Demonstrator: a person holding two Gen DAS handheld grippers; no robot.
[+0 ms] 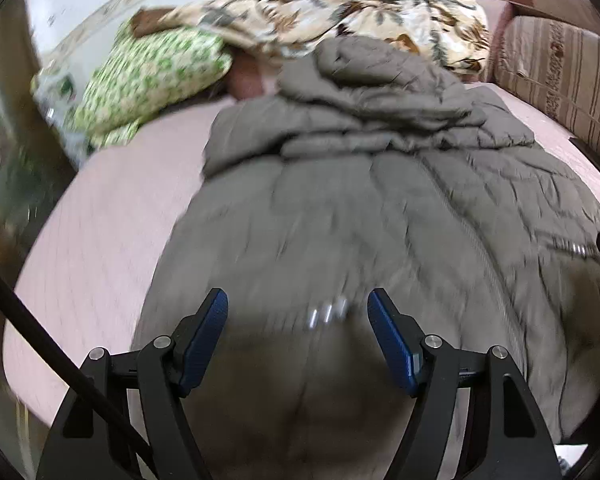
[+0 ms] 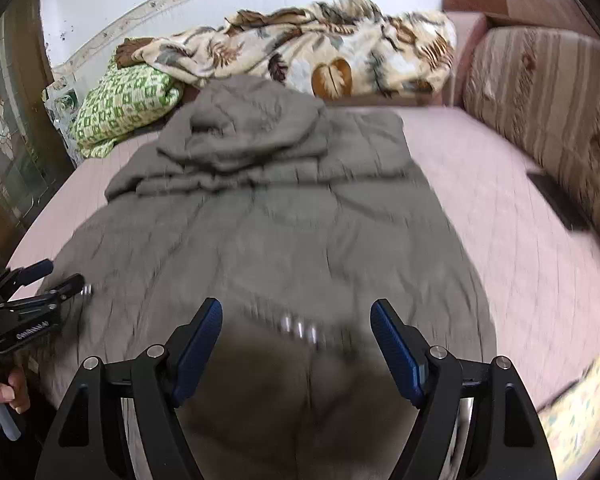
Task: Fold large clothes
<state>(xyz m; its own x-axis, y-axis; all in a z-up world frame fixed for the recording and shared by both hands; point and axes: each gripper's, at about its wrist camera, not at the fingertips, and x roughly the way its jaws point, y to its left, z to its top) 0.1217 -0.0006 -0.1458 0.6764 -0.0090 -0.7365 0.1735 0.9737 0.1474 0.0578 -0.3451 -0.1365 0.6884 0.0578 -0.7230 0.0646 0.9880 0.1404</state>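
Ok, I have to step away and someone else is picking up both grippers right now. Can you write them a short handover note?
Left gripper: jaws open, holding nothing, over the near hem of the grey padded coat.
Right gripper: jaws open, empty, over the same hem further right.
Coat: spread lengthwise on the pink bed, hood bunched at the far end near the floral blanket and green pillow; zip runs down the front.
Done: coat looks laid out; no fold visible yet.
Left: probably grip the hem at both spots and fold toward the hood.
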